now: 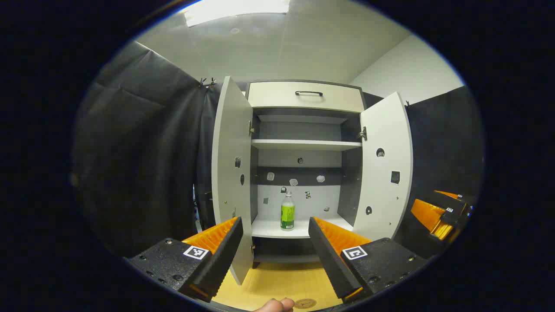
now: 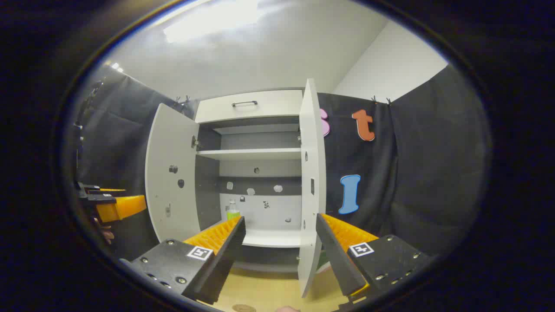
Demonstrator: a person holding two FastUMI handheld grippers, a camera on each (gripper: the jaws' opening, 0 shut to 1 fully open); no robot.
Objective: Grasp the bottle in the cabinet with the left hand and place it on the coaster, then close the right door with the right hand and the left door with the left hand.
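A clear bottle (image 1: 287,212) with a green label and white cap stands upright on the cabinet's bottom shelf (image 1: 299,229). Both white doors, the left door (image 1: 230,173) and the right door (image 1: 386,169), stand wide open. My left gripper (image 1: 275,225) is open in front of the cabinet, the bottle framed between its fingers but well beyond them. A round coaster (image 1: 305,303) lies on the wooden table below. In the right gripper view, my right gripper (image 2: 279,225) is open, near the right door's edge (image 2: 311,186); the bottle (image 2: 232,211) peeks above its left finger.
A drawer with a dark handle (image 1: 308,93) tops the cabinet, with an upper shelf (image 1: 303,144) beneath it. Black cloth walls flank both sides. The other gripper (image 1: 440,210) shows at far right in the left gripper view. A fingertip (image 1: 273,305) shows beside the coaster.
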